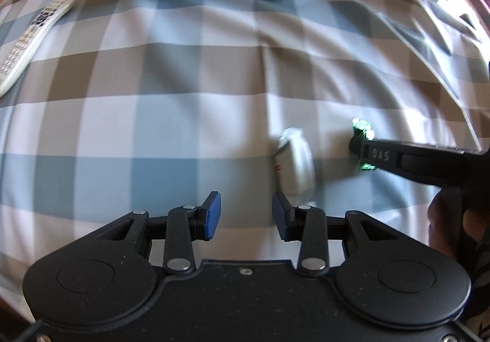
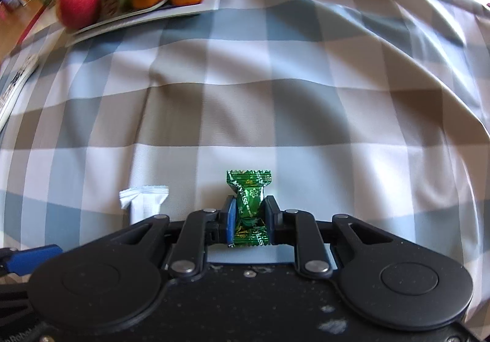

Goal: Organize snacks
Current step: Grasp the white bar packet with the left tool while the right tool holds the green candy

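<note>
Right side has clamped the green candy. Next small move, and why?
Probably lift it straight up off the cloth. The right hand-held gripper is shut on the green foil-wrapped candy, which looks still low over the checked tablecloth; the white wrapped snack lies close beside it, so dragging sideways might nudge that.

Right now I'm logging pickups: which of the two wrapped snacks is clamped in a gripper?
The green candy, pinched by the right gripper. The white packet lies free on the cloth.
</note>
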A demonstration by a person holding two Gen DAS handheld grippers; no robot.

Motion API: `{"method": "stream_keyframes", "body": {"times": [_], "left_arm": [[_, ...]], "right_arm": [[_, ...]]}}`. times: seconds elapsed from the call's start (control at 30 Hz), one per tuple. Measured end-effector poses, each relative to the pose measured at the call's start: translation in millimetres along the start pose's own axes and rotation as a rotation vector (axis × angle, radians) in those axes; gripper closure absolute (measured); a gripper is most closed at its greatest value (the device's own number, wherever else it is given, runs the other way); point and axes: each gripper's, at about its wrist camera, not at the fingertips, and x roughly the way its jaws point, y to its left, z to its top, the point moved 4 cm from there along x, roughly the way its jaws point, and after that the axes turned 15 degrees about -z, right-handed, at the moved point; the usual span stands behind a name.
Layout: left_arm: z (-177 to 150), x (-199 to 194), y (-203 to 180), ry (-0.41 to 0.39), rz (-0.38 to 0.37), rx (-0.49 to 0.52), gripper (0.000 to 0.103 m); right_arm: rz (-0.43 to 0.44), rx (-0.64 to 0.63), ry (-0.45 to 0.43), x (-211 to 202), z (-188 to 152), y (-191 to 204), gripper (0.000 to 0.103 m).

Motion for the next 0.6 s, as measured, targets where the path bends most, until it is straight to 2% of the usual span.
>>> {"method": "stream_keyframes", "body": {"times": [0.13, 0.23, 0.6], "left_arm": [[5.3, 5.3, -9.6, -0.013, -0.079, -0.01, 0.056], [9.1, 12.3, -14.8, -0.022, -0.11, -0.017, 0.056], [8.8, 38.0, -25.6, -0.002, -0.068, 0.017, 0.051]], "right_arm": [[-0.025, 0.038, 0.02, 0.8, 0.4, -13.5, 0.082], [-0.029, 0.06, 0.041, 2.6, -1.9, -20.1, 0.082], [-0.009, 0.123, 0.095, 6.2, -7.6, -34.9, 0.082]]}}
